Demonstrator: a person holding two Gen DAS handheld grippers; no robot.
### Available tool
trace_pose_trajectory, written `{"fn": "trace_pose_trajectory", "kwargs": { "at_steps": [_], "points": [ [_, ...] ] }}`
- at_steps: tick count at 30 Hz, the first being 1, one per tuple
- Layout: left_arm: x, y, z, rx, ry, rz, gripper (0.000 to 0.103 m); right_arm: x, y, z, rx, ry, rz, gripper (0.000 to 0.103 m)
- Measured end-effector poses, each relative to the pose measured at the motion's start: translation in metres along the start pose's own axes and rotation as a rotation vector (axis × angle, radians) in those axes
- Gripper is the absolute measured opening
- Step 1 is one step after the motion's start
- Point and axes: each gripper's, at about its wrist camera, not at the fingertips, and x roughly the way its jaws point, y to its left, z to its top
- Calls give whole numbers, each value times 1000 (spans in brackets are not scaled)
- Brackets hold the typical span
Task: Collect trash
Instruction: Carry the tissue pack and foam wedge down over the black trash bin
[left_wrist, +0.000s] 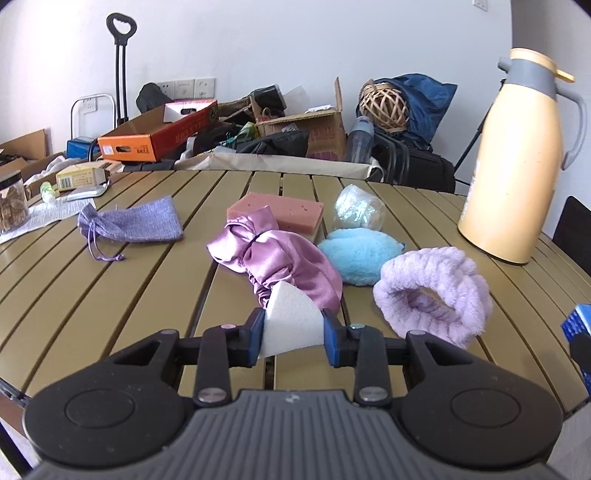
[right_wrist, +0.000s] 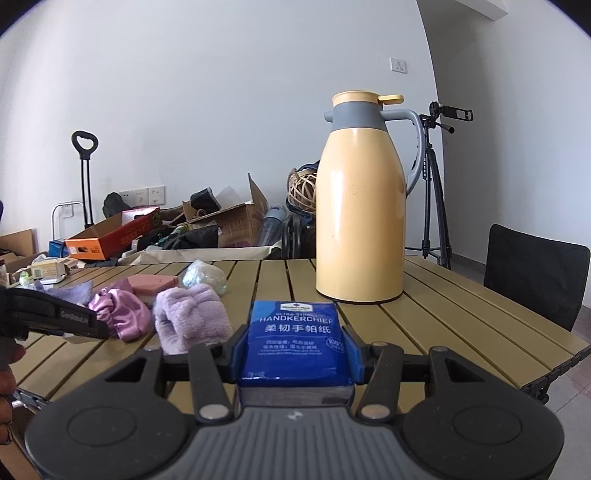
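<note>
A yellow thermos jug (right_wrist: 360, 206) stands upright on the slatted table (left_wrist: 147, 280). A pink sponge (left_wrist: 280, 212) lies behind a shiny purple bonnet (left_wrist: 280, 258). Beside them are a blue fluffy cloth (left_wrist: 356, 254), a lilac fluffy headband (left_wrist: 436, 291) and a purple drawstring pouch (left_wrist: 133, 223). A tripod (right_wrist: 436, 192) stands behind the table.

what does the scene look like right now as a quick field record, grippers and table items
left gripper: shut on white foam piece
right gripper: shut on blue handkerchief tissue pack
table: tan slatted top
thermos jug: yellow with grey collar, upright on the far right of the table
near left gripper: purple satin scrunchie bonnet, lilac fluffy headband, blue fluffy pad
farther back: pink sponge, clear crumpled plastic, purple drawstring pouch
</note>
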Motion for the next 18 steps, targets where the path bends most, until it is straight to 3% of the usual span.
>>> {"fn": "trace_pose_trajectory", "kwargs": {
  "at_steps": [18],
  "points": [
    [-77,31,-17,33,-56,-22,33,-39,39,-1,-11,-9,111,50]
  ]
}}
